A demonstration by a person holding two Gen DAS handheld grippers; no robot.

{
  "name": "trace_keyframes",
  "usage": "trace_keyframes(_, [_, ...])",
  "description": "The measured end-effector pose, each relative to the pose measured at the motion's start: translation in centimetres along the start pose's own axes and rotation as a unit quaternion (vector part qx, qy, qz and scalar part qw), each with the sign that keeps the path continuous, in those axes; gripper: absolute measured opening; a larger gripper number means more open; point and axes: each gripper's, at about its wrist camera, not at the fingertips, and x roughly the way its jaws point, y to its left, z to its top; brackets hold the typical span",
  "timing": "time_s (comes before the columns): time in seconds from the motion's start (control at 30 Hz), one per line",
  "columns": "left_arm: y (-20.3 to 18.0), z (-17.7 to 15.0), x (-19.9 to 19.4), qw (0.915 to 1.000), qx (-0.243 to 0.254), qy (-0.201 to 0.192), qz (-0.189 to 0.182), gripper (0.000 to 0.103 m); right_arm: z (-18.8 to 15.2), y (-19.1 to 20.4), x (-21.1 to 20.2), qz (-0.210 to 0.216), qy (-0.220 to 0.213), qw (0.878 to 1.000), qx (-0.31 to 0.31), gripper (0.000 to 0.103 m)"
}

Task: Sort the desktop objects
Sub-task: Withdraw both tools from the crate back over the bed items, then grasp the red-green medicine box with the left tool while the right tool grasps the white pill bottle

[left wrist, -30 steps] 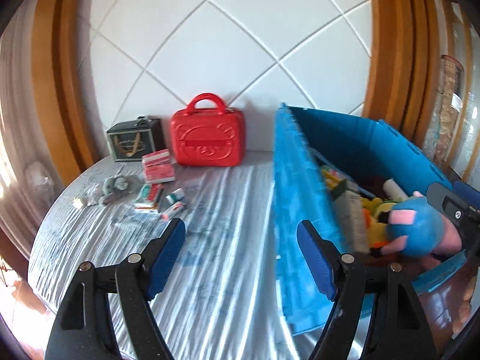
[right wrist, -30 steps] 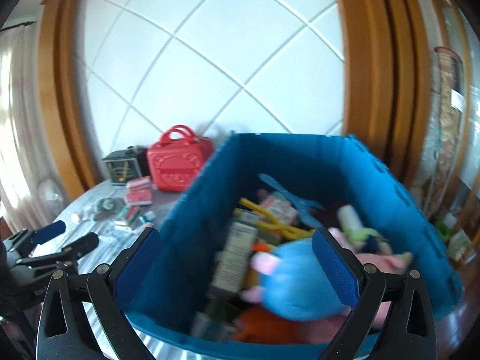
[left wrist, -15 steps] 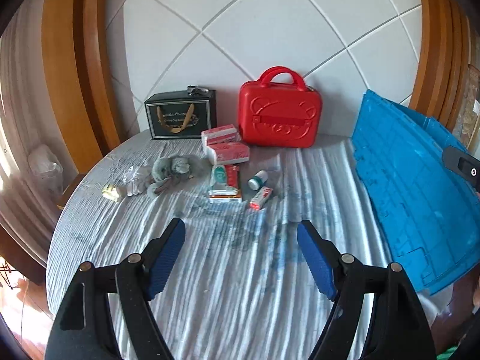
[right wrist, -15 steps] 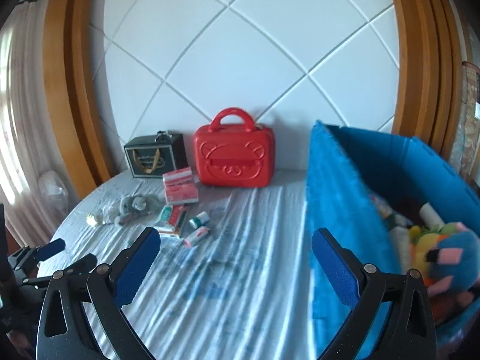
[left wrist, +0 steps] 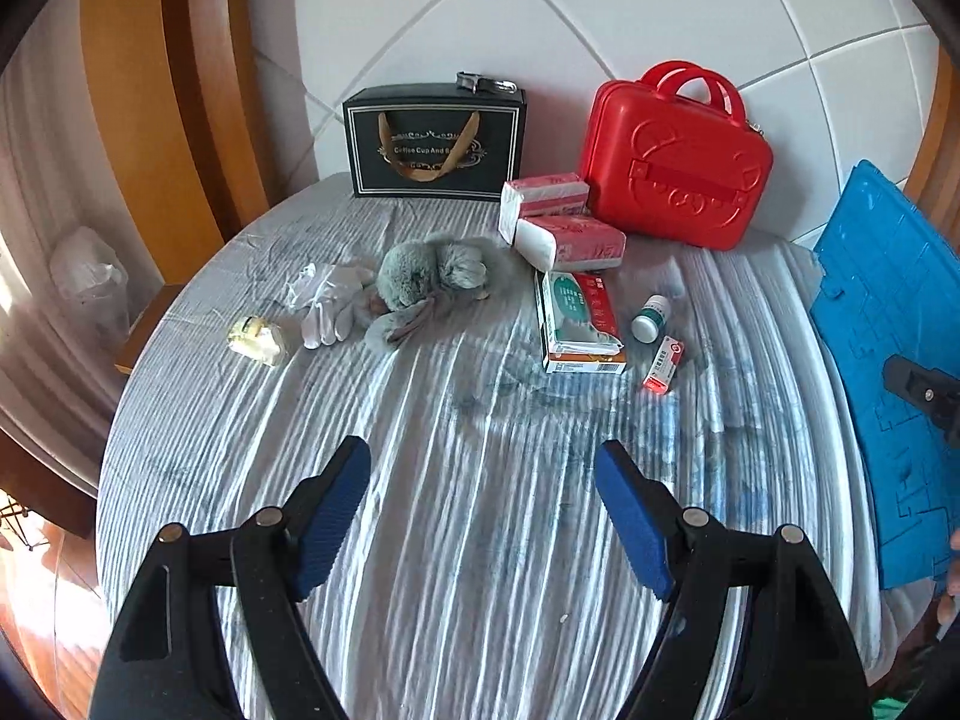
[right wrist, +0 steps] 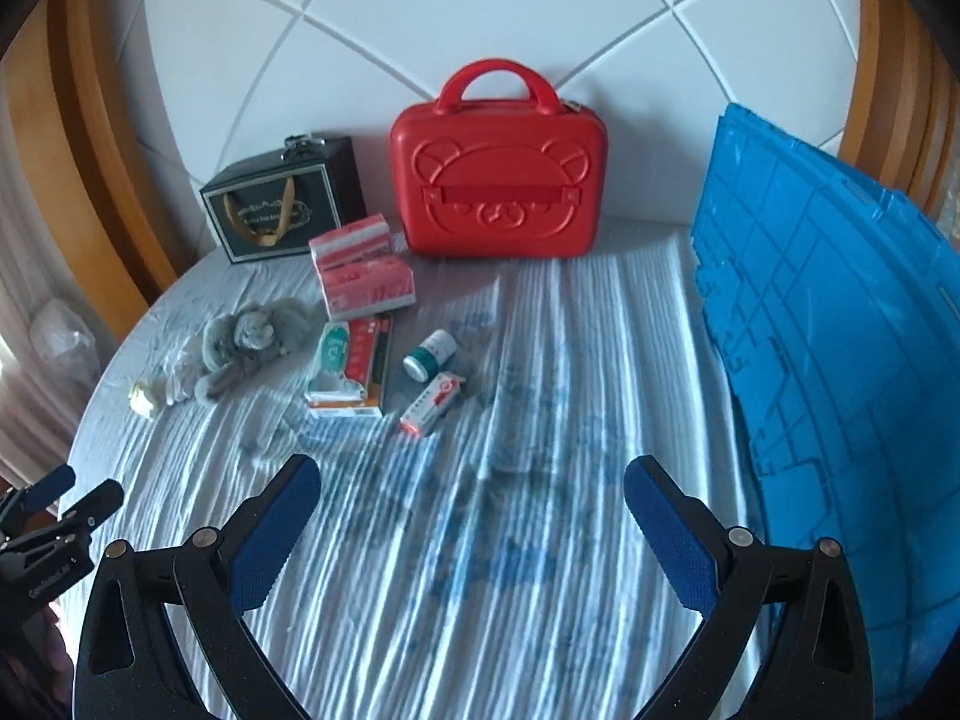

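Loose objects lie on the striped cloth: a grey plush toy, white gloves, a small yellow object, two tissue packs, a flat box with a wipes pack, a small bottle and a small red-white box. A blue crate stands at the right. My left gripper is open and empty, above the bare cloth near them. My right gripper is open and empty, left of the crate wall.
A red bear-face case and a black gift box stand against the white padded wall. The round table's edge drops off at the left. The left gripper shows at the right wrist view's lower left.
Both grippers have swung left, away from the crate's inside and toward the loose objects. The crate's contents have gone out of view. Both grippers stay open.
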Motion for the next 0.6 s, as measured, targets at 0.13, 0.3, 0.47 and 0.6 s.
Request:
trace_keyframes(0.13, [-1.0,1.8,4.4,0.9996,0.001,0.027,-0.005,0.077,1.2,0.4,4.8,-0.001,0.036,0.999,-0.007,0.103])
trace_keyframes(0.3, [-3.8,4.8,10.1,0.9984,0.011,0.054,-0.011,0.077,3.5,-0.7,9.6,0.006,0.057,0.998,-0.003,0.103])
trace_keyframes(0.47, [-6.5,7.4,15.5,0.9967,0.027,0.075,-0.015,0.077,5.6,-1.8,13.8,0.008,0.072,0.997,0.007,0.103])
trace_keyframes(0.6, [-8.3,8.8,20.5,0.9943,0.039,0.098,-0.02,0.077,6.6,-2.3,17.4,0.004,0.091,0.996,0.001,0.092])
